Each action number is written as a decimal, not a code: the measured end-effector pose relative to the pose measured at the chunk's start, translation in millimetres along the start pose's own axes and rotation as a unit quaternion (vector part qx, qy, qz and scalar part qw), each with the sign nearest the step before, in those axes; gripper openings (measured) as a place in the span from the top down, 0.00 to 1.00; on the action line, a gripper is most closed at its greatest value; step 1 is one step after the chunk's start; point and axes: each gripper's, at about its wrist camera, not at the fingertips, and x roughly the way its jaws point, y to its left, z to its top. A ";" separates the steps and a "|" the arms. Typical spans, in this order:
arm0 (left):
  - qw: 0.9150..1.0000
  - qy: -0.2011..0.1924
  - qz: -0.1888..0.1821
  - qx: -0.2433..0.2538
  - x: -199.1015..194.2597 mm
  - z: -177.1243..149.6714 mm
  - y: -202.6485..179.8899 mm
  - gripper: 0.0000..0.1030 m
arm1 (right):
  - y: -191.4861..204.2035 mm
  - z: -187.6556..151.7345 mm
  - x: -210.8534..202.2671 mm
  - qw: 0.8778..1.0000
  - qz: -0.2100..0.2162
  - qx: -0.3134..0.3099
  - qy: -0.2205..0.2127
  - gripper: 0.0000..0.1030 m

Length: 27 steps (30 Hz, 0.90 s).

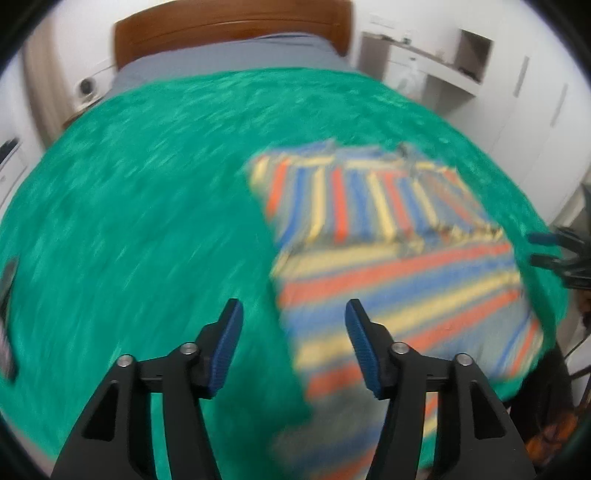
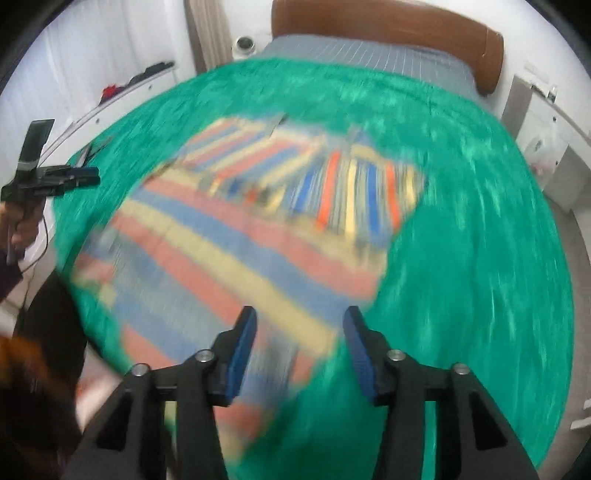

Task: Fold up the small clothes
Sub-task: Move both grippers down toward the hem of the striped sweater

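Blue ribbed pads (image 1: 227, 347) of the left gripper (image 1: 293, 314) filled the bottom of the left wrist view, jaws spread wide, nothing between them. Left finger sat over green blanket (image 1: 147, 203); right finger over the near left edge of the striped garment (image 1: 388, 266). Could not tell whether either pad touched cloth; both frames were motion-blurred.

Striped garment: red, blue, yellow and grey bands, lay flat on the green blanket toward the near edge of the bed. Far portion appeared folded over, its stripes running at right angles to those of the near portion. Detail of collar or sleeves was too blurred to read.

Right gripper (image 2: 299, 325) in its own view was likewise wide open and empty, hovering over the garment's (image 2: 229, 243) near right corner; left pad (image 2: 242, 350) above stripes, right pad above green blanket (image 2: 480, 240). From the left wrist view the right gripper (image 1: 543, 249) showed at the right frame edge, beside the garment's right side, blue tips parted. From the right wrist view the left gripper (image 2: 79, 176) showed at the left frame edge, held in the person's hand (image 2: 24, 225), beyond the garment's left side.

Brown wooden headboard (image 1: 229, 29) and grey sheet (image 1: 236, 55) lay at the far end of the bed. White cabinets (image 1: 517, 92) stood along the right wall
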 end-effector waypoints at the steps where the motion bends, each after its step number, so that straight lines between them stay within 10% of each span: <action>1: 1.000 0.004 -0.006 0.023 13.6 16.4 -12.7 0.34 | 4.5 16.2 12.4 1.000 -0.004 -0.010 -0.004 0.50; 7: 0.977 0.060 0.001 0.203 97.3 50.2 -95.3 0.22 | 35.4 77.8 120.1 0.989 0.013 -0.124 0.084 0.44; 9: 0.973 0.081 0.029 0.214 127.0 51.5 -99.4 0.25 | 32.8 85.0 128.8 0.991 0.019 -0.113 0.071 0.61; 11: 0.982 0.085 -0.012 0.167 131.8 58.2 -86.3 0.66 | 15.0 95.0 123.9 0.996 0.032 -0.055 0.060 0.87; 13: 0.989 0.084 -0.046 0.110 128.8 71.5 -71.0 0.94 | -2.4 102.5 111.7 0.999 0.030 -0.016 0.037 0.88; 21: 0.999 0.008 0.004 -0.046 63.7 86.3 57.9 0.97 | -141.9 77.1 33.7 0.986 -0.077 0.147 -0.010 0.98; 27: 0.979 0.078 0.148 -0.117 63.7 57.4 150.0 0.89 | -192.0 36.3 21.5 0.969 -0.169 0.172 0.046 0.94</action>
